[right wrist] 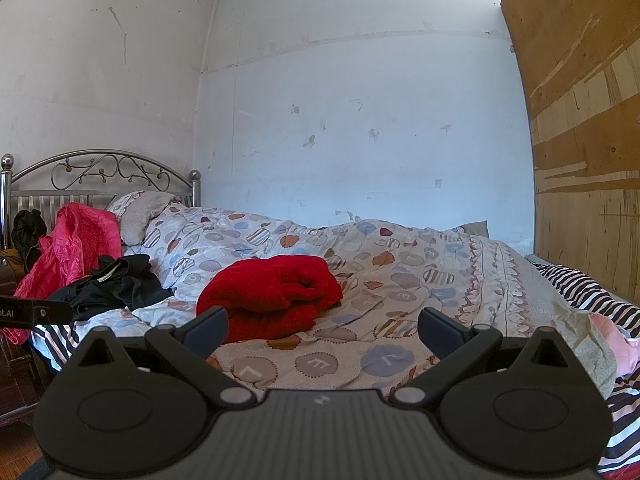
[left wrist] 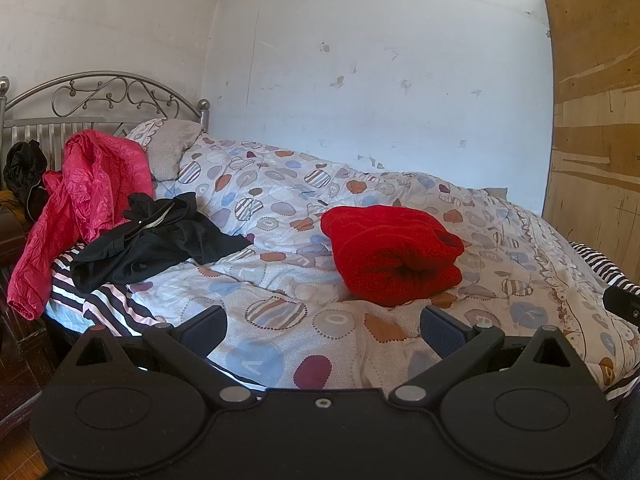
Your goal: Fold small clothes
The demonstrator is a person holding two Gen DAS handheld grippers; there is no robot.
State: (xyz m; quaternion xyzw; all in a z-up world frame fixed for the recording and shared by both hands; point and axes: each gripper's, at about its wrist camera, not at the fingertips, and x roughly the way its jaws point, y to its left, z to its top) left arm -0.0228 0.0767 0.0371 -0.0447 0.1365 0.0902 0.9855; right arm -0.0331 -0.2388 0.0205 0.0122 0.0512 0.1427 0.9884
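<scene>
Hovering low over the bed (left wrist: 280,344), I hold both claws spread and empty. Far to the left of my left claw (left wrist: 324,326), a pink jacket (left wrist: 84,196) drapes off the bed's edge, and a black garment (left wrist: 160,240) lies crumpled beside it, unfolded. Just ahead sits the red garment (left wrist: 392,256), bundled on the quilt, likely set apart as done. My right claw (right wrist: 324,326) has open quilt in front and rightward, good room for spreading.
</scene>
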